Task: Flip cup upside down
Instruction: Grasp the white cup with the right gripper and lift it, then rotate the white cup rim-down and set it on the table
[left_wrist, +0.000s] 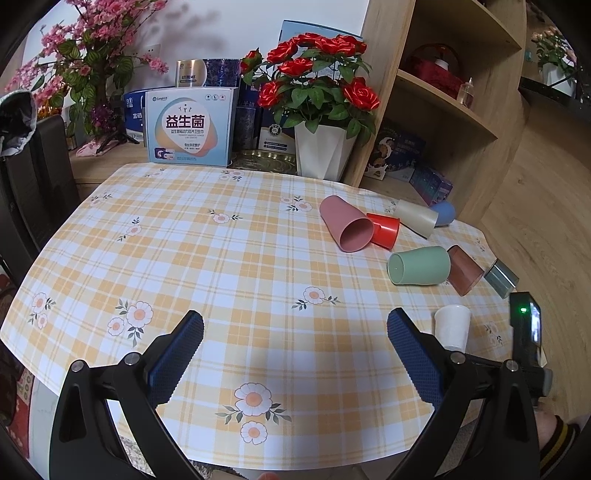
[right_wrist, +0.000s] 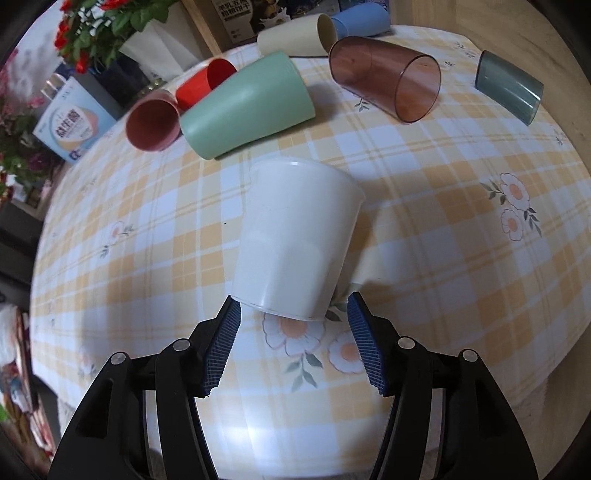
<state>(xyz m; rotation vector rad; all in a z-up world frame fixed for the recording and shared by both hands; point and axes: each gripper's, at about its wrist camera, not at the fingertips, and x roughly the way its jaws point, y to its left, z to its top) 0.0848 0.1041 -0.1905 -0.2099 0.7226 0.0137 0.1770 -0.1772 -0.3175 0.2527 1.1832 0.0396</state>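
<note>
The right gripper (right_wrist: 293, 317), ribbed blue pads spread wide, sits just behind the smooth white cup (right_wrist: 295, 236), which stands on the checked tablecloth (right_wrist: 443, 240) without touching either pad. The left gripper (left_wrist: 295, 328) also gapes, holding nothing. Beyond lie a matte green cup (right_wrist: 247, 107) and a translucent brown cup (right_wrist: 384, 77).

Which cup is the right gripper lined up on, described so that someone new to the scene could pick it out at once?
On the yellow plaid tablecloth, skip the cluster of coloured cups lying on their sides, such as the green cup and the brown see-through cup. Nearer the table's front edge, the white cup sits right before the open right gripper. It alone is white and not lying down.
</note>
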